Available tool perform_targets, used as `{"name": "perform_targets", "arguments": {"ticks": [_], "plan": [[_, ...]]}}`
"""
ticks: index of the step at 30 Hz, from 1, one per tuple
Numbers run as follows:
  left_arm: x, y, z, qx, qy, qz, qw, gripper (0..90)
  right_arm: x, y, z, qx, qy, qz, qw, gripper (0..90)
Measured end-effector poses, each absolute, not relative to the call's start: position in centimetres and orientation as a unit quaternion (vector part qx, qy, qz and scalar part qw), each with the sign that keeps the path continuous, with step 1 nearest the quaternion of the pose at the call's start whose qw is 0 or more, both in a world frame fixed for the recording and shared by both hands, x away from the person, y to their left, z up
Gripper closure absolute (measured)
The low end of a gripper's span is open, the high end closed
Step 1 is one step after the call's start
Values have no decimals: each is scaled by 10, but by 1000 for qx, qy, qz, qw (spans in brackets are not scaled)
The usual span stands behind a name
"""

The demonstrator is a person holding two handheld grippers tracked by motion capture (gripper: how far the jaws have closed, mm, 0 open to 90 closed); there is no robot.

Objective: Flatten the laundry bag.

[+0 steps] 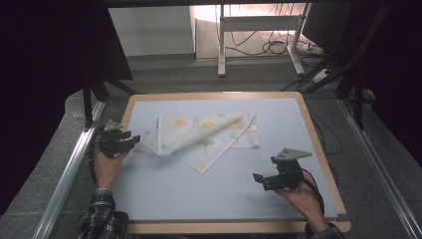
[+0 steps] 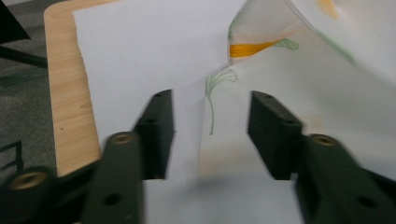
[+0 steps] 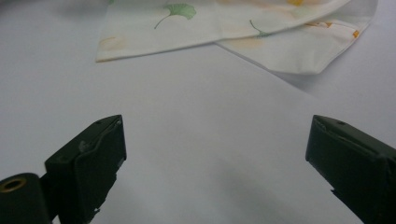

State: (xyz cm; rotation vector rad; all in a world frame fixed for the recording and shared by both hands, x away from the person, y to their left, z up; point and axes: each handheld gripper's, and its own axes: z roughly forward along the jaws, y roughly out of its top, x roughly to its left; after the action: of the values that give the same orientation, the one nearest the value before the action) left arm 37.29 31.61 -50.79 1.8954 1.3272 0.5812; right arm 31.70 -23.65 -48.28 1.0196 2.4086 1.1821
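Right tool [image 1: 260, 180], lower right of the high view, gapes wide over bare tabletop [image 1: 174, 184]; left tool [image 1: 130, 141], mid-left, stands half-open around the cloth's [image 1: 199, 133] corner, pads apart from it.

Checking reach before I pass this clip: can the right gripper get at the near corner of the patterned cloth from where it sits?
Probably yes. The right gripper has its jaws wide open and nothing between them, and bare grey mat lies between it and the patterned cloth; nothing stands in the way.
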Motion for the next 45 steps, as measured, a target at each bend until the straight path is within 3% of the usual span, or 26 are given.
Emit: {"name": "perform_targets", "arguments": {"ticks": [10,19,24,30,41,45], "plan": [[349,315,-507,748,489,229,385,203,325,-220,-480,338,836,412,128,131],[328,291,-504,781,426,229,396,163,332,-188,-484,299,860,394,122,279],[320,272,-504,800,390,182,418,93,341,-158,-489,279,873,387,105,332],[314,255,-514,840,346,139,394,113,350,-124,-498,257,884,382,82,345],[320,236,-529,871,328,132,341,152,355,-63,-521,224,900,369,63,323],[323,227,-532,882,322,134,316,243,354,-46,-532,209,912,341,96,412]]}}
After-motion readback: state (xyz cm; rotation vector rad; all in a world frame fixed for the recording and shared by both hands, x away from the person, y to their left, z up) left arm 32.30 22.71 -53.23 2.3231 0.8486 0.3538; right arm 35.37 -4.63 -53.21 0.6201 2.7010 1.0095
